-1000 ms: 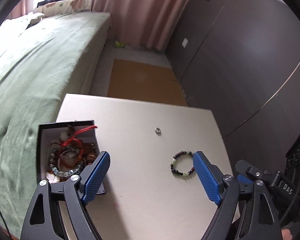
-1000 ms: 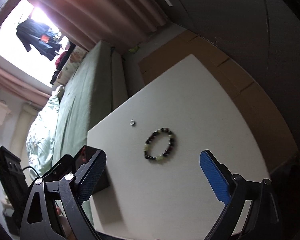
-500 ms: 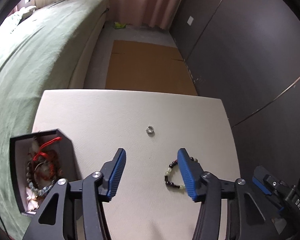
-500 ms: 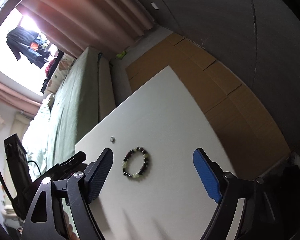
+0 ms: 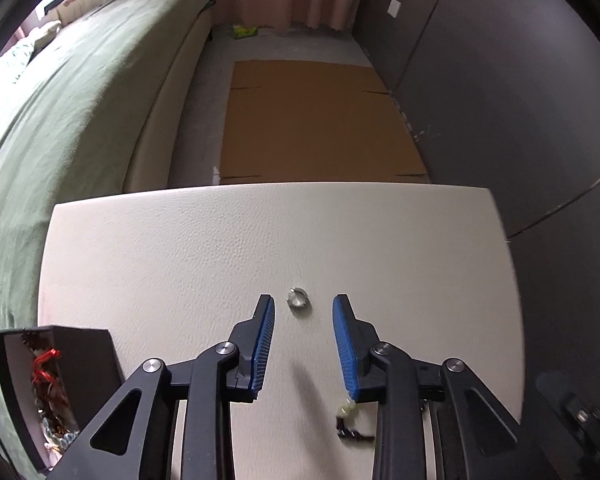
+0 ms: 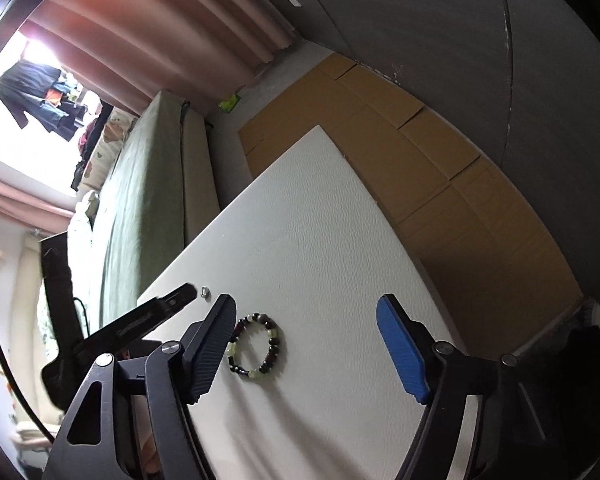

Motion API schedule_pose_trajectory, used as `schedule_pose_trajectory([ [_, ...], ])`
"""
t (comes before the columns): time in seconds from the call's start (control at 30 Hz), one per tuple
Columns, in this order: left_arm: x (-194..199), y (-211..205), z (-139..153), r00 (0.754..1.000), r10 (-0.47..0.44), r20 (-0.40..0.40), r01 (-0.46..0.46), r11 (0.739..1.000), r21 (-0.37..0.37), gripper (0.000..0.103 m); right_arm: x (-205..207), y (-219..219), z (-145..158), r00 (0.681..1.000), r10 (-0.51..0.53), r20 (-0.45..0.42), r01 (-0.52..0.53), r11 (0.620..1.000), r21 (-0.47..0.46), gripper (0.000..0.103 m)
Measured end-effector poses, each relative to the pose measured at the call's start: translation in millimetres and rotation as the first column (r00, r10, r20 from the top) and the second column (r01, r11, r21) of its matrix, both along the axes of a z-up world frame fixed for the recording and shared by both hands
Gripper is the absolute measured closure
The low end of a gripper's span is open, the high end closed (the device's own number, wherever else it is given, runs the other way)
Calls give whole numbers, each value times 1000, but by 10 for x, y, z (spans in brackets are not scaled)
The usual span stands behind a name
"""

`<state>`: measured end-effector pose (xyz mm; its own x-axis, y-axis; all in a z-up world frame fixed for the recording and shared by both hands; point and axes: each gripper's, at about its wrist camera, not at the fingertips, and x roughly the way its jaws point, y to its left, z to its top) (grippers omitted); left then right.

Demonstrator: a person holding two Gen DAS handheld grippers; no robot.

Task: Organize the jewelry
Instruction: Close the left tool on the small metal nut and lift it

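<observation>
A small silver ring (image 5: pixel 297 298) lies on the white table (image 5: pixel 180 248). My left gripper (image 5: pixel 303 307) is open, its blue fingertips on either side of the ring and just short of it. A dark and pale green bead bracelet (image 6: pixel 255 345) lies on the table; in the left wrist view only part of the bracelet (image 5: pixel 349 420) shows under the right finger. My right gripper (image 6: pixel 306 310) is wide open and empty, hovering over the bracelet. The ring (image 6: pixel 204 291) shows by the left gripper's fingertips (image 6: pixel 180 294). A black jewelry box (image 5: pixel 52 384) holds several pieces at the table's left.
A bed with a green cover (image 5: pixel 72 92) runs along the left of the table. Brown cardboard (image 5: pixel 316 120) lies on the floor beyond the far edge. A dark wall (image 5: pixel 520 100) stands on the right.
My left gripper has moved forward from beside the box and bracelet to the ring, and its jaws have narrowed. My right gripper has come lower and closer over the bracelet.
</observation>
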<state>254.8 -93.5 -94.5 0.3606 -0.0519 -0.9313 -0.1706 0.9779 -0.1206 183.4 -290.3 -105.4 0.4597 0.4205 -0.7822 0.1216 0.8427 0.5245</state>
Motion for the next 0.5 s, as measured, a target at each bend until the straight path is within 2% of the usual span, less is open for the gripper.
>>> schedule_pose_trajectory([
  [0.1, 66, 1, -87, 1000, 14, -14, -14, 1000, 9, 77, -9, -11, 21, 1000, 4, 7, -4, 1000, -19, 29],
  [0.2, 121, -28, -152, 999, 22, -25, -22, 1000, -2, 78, 6, -58, 16, 1000, -8, 2, 8, 999, -46, 29],
  [0.4, 131, -163, -176, 1000, -6, -9, 7, 994, 108, 83, 15, -140, 4, 1000, -24, -7, 24, 999, -41, 29],
  [0.47, 109, -206, -177, 999, -30, -9, 31, 991, 130, 90, 8, -131, 19, 1000, -21, -4, 21, 999, -43, 29],
  [0.5, 106, -231, -173, 999, -39, -17, 41, 988, 147, 90, 6, -124, 24, 1000, -20, -3, 20, 999, -45, 29],
])
